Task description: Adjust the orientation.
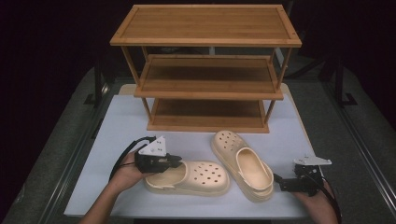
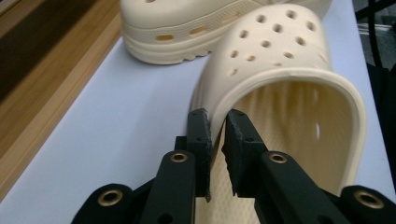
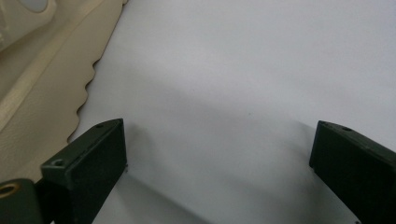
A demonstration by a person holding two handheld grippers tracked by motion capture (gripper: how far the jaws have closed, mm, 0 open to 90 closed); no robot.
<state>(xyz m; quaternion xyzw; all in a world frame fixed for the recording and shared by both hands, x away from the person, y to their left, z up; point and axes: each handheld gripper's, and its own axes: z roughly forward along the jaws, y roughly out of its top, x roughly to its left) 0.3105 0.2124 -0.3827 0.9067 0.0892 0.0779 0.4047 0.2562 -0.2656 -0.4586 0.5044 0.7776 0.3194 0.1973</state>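
The near clog [image 1: 189, 177] lay on the white table [image 1: 116, 121] in front of the wooden rack [image 1: 205, 70], its long axis running left to right, heel opening toward the left gripper [image 1: 173, 160]. That gripper's jaws were pinched on the opening's rim wall. The right gripper [image 1: 279, 179] stood wide open and empty beside the second clog [image 1: 243, 163].

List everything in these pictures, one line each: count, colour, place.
cream perforated foam clogs: 2; left clog lies near the table's front, right clog angled beside it.
three-tier bamboo shoe rack: 1, brown, at the table's back.
white table top: 1, under everything.
left gripper: 1, black, jaws pinching the left clog's heel rim.
right gripper: 1, black, jaws wide apart over bare table, beside the right clog's sole.
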